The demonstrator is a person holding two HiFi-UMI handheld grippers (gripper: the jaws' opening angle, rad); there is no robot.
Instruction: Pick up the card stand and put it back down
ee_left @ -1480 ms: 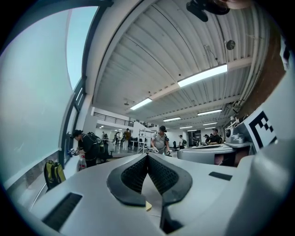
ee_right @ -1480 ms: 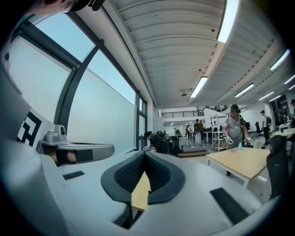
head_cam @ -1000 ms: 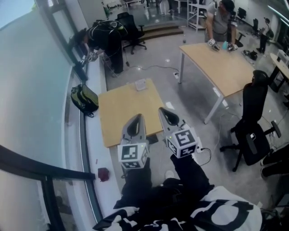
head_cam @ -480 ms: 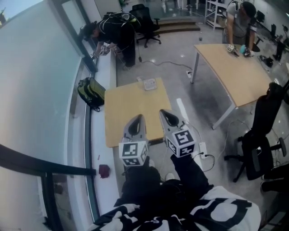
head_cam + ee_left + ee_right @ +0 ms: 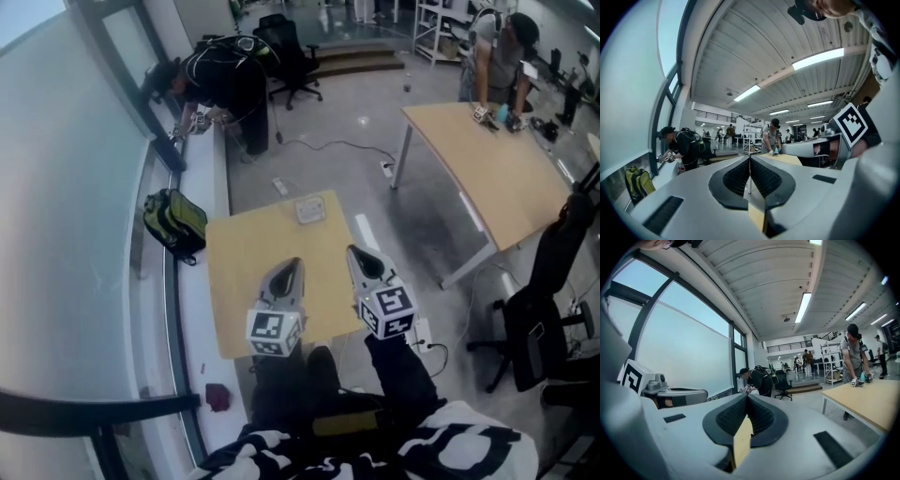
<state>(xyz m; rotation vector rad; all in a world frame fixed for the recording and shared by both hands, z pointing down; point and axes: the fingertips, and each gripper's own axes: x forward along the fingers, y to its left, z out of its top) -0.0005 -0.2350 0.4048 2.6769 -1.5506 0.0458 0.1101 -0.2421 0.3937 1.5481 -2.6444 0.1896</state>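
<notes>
Open-plan workshop: grey floor (image 5: 375,187), glazed wall (image 5: 66,187) along the left with a low ledge under it. Green backpack (image 5: 174,221) on the floor against that ledge. Person in black (image 5: 225,75) bent over at the window, second person (image 5: 497,52) working at the large wooden table (image 5: 478,159) on the right. Black office chair (image 5: 536,314) near right, another one (image 5: 286,61) at the back.

Small wooden table (image 5: 253,272) dead centre, top mostly bare. Card stand (image 5: 310,210) near its far edge, small pale square, sitting on the wood, untouched.

Left gripper (image 5: 291,267) and right gripper (image 5: 358,255) side by side over the near half of the small table, pointing roughly level toward the far edge. Both closed tight, ribbed pads pressed together, nothing between them; only slivers of tan tabletop visible under the jaws in the gripper views.

Card stand beyond both tips, roughly between their two lines, well apart from either. Not made out in either gripper view.
</notes>
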